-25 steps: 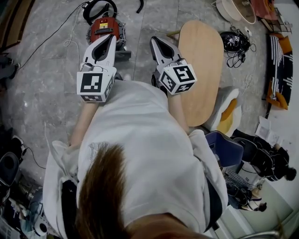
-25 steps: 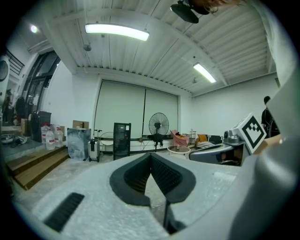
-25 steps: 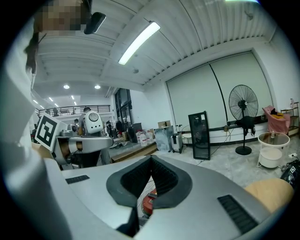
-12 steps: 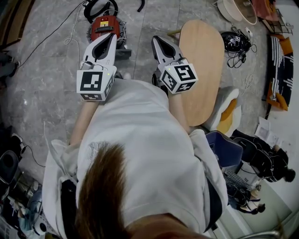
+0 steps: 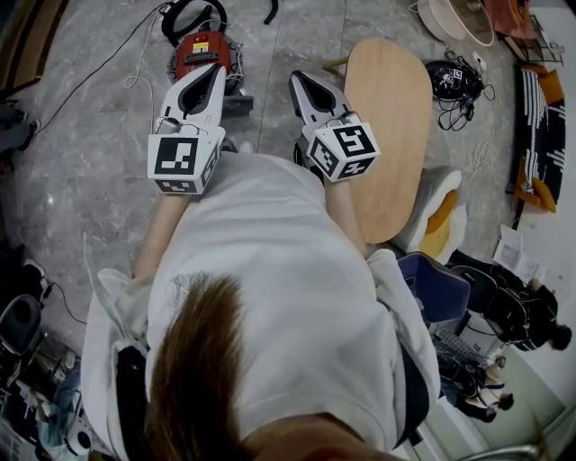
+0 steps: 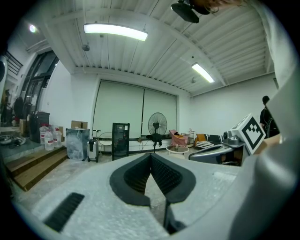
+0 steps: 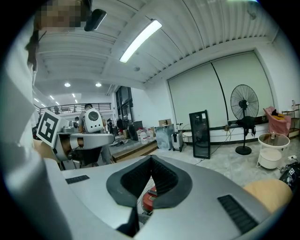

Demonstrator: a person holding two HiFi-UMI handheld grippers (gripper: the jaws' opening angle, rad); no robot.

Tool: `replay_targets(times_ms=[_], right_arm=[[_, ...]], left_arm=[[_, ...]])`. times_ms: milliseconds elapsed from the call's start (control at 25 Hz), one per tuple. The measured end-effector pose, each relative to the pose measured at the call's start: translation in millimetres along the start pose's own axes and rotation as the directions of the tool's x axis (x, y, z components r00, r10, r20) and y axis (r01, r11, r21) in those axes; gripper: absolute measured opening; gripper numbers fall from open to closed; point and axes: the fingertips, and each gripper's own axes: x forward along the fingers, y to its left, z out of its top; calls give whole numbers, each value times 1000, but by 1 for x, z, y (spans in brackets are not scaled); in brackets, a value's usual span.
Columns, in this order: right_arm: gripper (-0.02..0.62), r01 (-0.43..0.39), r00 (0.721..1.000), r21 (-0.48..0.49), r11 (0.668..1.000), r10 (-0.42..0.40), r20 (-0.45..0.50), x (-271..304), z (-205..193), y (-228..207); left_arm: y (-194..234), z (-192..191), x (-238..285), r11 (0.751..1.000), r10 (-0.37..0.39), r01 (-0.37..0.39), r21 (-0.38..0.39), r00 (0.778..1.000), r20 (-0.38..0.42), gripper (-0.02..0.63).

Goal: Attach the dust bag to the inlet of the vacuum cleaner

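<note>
Seeing no real shift against the earlier frames: still holding the left gripper [image 5: 214,72] and right gripper [image 5: 299,79] side by side, pointing toward the far side of the room, roughly level. Keeping both clenched, pads meeting, gripping nothing; confirming same on the left gripper [image 6: 151,155] and right gripper [image 7: 151,157] in their own views.

Spotting the red vacuum cleaner [image 5: 203,49] on the floor [image 5: 81,162] at far left, just beyond the left tip, with its hose [image 5: 192,13] coiled behind it. Also catching the vacuum cleaner [image 7: 148,198] through the gap under the right pads. Noting a wooden table [image 5: 387,117] to the right.

Not finding the dust bag in any view; not making out the inlet either.

Reading this as idling before the start: likely needing to locate and grab the bag first.
</note>
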Motion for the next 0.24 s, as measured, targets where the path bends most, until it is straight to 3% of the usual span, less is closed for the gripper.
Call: replay_targets(times_ms=[240], right_arm=[[2, 1, 1000, 1, 1000, -1, 2, -2, 2, 1]], left_arm=[[-1, 2, -3, 1000, -3, 3, -1, 1000, 1, 17]])
